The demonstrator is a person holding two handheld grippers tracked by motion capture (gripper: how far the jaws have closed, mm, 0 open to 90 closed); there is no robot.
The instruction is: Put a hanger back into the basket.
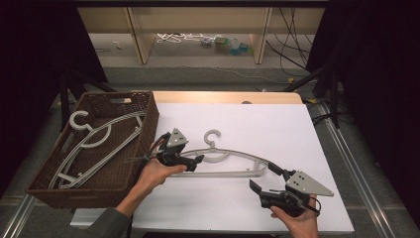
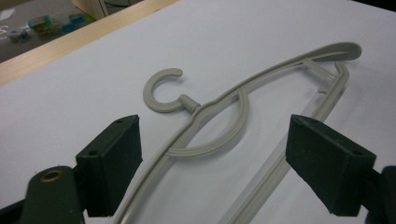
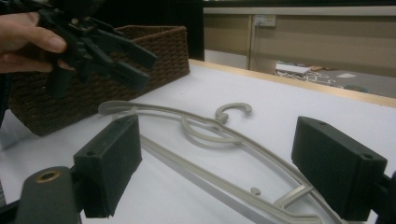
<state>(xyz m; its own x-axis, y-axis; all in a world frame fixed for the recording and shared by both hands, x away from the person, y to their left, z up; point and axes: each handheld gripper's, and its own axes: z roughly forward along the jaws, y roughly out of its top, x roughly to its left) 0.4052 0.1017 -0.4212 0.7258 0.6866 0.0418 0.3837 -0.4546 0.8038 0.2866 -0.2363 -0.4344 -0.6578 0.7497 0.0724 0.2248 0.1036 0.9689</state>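
Observation:
A grey plastic hanger (image 1: 233, 152) lies flat on the white table (image 1: 257, 124), hook pointing away from the person. My left gripper (image 1: 195, 161) is open just above the hanger's left end. In the left gripper view its jaws straddle the hanger (image 2: 243, 88) without touching it, left gripper (image 2: 215, 130). My right gripper (image 1: 265, 177) is open at the hanger's right end. In the right gripper view, the hanger (image 3: 205, 135) runs between the jaws of the right gripper (image 3: 217, 135), and the left gripper (image 3: 126, 60) hovers beyond, held in a hand.
A brown wicker basket (image 1: 151, 119) stands at the table's left edge with several grey hangers (image 1: 94, 139) inside. It shows as the basket (image 3: 159, 51) in the right gripper view. Beyond the table are wooden shelf legs (image 1: 138, 34) and cables on the floor.

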